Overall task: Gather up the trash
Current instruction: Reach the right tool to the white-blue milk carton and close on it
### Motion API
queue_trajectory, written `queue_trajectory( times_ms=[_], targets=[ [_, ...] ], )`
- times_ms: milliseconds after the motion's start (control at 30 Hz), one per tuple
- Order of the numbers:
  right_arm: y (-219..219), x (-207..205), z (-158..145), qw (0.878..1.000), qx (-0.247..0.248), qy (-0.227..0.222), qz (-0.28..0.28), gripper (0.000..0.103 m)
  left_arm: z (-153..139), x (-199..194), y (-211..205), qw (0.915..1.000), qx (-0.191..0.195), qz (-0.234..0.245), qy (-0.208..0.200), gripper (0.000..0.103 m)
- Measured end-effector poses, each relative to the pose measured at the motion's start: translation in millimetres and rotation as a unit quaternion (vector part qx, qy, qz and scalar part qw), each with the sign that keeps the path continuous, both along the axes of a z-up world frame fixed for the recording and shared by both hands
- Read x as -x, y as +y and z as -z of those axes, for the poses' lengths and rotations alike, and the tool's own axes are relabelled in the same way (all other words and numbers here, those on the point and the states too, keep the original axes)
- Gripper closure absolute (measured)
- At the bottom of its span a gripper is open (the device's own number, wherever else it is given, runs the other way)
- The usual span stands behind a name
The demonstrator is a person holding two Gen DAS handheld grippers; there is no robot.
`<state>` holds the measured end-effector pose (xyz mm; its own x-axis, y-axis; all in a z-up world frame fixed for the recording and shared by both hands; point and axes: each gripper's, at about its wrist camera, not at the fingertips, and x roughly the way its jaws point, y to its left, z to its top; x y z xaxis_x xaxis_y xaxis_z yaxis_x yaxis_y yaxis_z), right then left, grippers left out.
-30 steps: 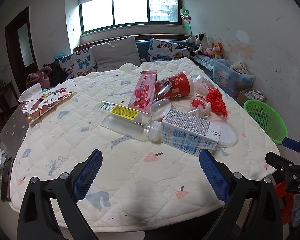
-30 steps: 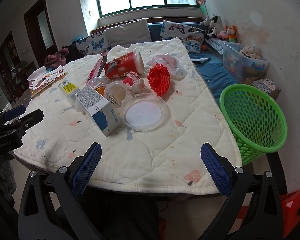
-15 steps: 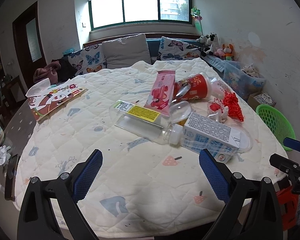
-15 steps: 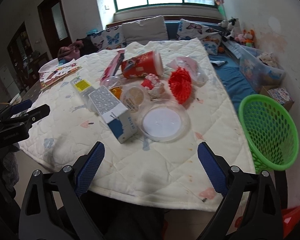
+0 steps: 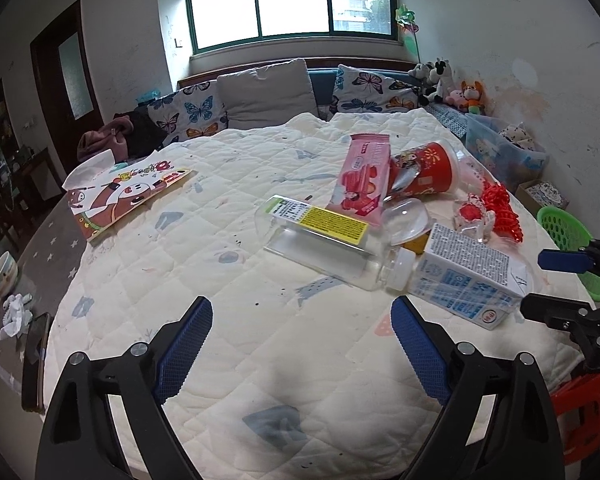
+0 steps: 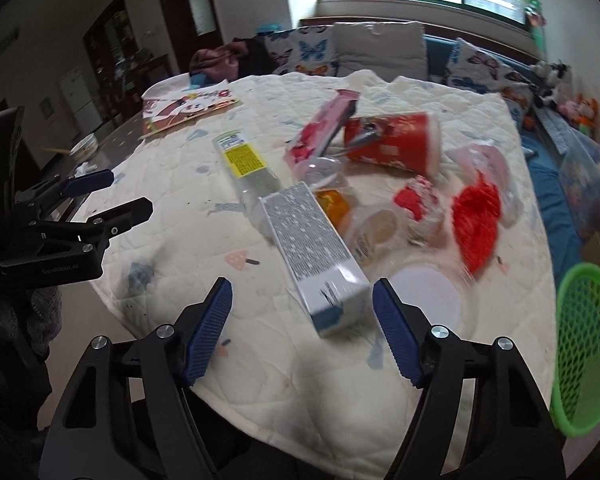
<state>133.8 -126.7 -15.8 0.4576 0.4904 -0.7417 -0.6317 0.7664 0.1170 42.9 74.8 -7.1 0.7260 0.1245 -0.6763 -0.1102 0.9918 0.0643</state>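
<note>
- Right gripper [image 6: 302,314]: jaws released but just been closing; near end of milk carton [image 6: 314,256] sits between pads, not pinched.
- Left gripper [image 5: 302,340]: jaws wide, narrowing a bit, nothing between, over bare quilt [image 5: 220,264].
- Trash pile mid-table: carton beside clear bottle [image 5: 320,240], red cup [image 5: 428,170] far side.
- Green basket [image 6: 584,344] off table's right edge.

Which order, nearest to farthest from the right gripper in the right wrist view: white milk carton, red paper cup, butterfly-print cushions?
From the right gripper:
1. White milk carton: just ahead of the open fingertips, its near end between them.
2. Red paper cup: on its side, mid-table, right of centre.
3. Butterfly-print cushions: on the sofa beyond the table's far edge.
</note>
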Motion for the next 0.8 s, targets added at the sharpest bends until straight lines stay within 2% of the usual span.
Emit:
queue_trajectory(
  times_ms=[133, 300, 467, 600, 800],
  targets=[
    [17.8, -15.3, 2.8, 0.999, 0.006, 0.011, -0.029, 0.039, 3.2, -3.6, 10.6, 0.9999, 0.007, -0.01, 0.006, 0.015],
    [36.7, -32.9, 8.7, 0.998, 0.029, 0.007, -0.058, 0.04, 6.4, -8.2, 21.6, 0.9996, 0.012, -0.022, 0.011, 0.015],
    [46.7, -43.1, 10.2, 0.996, 0.055, -0.004, -0.069, 0.04, 10.3, -12.2, 29.5, 0.9992, 0.019, -0.03, 0.017, 0.015],
    [51.0, -53.1, 17.5, 0.995, 0.07, 0.005, -0.077, 0.04, 11.5, -15.1, 32.1, 0.999, 0.023, -0.032, 0.019, 0.015],
    [55.2, -61.2, 30.6, 0.993, 0.082, 0.024, -0.085, 0.047, 10.4, -23.5, 32.6, 0.9986, 0.036, -0.032, 0.025, 0.015]
  ],
)
